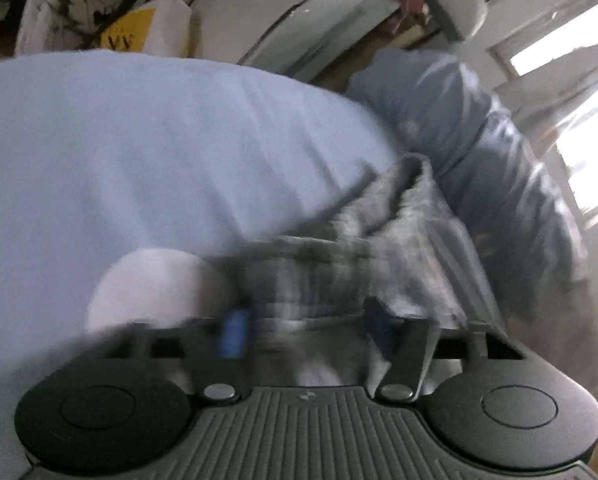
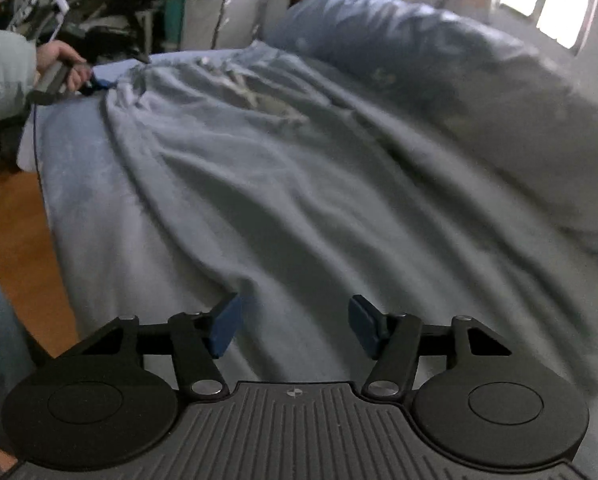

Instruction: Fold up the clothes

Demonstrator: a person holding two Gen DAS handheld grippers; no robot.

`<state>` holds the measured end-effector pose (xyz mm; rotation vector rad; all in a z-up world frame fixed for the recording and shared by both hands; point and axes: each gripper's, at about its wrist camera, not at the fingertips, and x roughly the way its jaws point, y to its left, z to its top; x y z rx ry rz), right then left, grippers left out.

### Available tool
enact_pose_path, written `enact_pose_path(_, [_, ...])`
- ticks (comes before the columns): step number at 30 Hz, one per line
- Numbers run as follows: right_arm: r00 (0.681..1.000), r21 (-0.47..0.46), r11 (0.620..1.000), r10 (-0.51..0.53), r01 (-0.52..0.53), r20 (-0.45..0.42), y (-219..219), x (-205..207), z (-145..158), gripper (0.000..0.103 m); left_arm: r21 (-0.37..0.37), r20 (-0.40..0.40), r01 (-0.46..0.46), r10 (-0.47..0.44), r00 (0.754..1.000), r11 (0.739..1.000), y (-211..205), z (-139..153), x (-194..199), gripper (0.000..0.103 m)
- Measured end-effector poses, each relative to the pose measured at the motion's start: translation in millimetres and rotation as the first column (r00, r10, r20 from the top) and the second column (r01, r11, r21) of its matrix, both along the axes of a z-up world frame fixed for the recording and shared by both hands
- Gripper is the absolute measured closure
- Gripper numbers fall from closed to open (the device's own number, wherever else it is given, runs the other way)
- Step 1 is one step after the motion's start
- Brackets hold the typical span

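A bed covered in a pale blue sheet [image 2: 79,200] fills most of both views. Along its far edge lies a long blue-grey pillow [image 2: 399,48]. Past the bed's left edge shows orange-brown wooden flooring [image 2: 15,236]. Beyond the far edge stand white plastic-wrapped bundles [image 2: 235,4] and dark clutter, blurred. Bright daylight comes through a white-framed window [image 2: 547,0] at the upper right corner.

Grippers: two, left gripper [image 1: 305,330] and right gripper [image 2: 295,330]
Garments: one grey garment [image 2: 283,184]
Pillows: one blue pillow [image 2: 419,60], far right
Beds: one bed [image 1: 139,140]
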<state>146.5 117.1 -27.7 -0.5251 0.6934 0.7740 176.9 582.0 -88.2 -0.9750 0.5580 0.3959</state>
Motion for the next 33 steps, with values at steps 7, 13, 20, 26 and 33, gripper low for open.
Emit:
enact_pose_path(7, [0.995,-0.060,0.994,0.091,-0.093,-0.035,15.4,35.8,-24.3,0.096,-0.014,0.038,0.031,-0.031,0.999,0.999,20.4,1.1,-20.5,0.083])
enact_pose_path(13, [0.980,-0.086,0.977,0.199,-0.197,0.014,0.1,-10.1,-10.6,0.093,0.009,0.094,0.053,-0.053,0.994,0.999,20.9,9.6,-41.0,0.085])
enact_pose_path(20, [0.990,-0.124,0.987,0.110,-0.098,0.092,-25.8,-33.5,-18.9,0.046,-0.150,0.180,0.024,0.003,0.984,0.988,16.6,-24.9,-46.8,0.041])
enact_pose_path(26, [0.992,-0.145,0.989,-0.007,0.026,0.125,-62.8,-36.5,-23.7,0.034,-0.092,0.182,0.041,-0.024,0.983,0.995,5.8,-19.6,-34.0,0.035])
enact_pose_path(33, [0.978,-0.251,0.965,-0.027,0.080,0.208,-76.8,-36.8,-46.6,0.030,-0.033,0.111,0.026,-0.022,0.994,0.999,3.8,-17.0,-43.9,0.088])
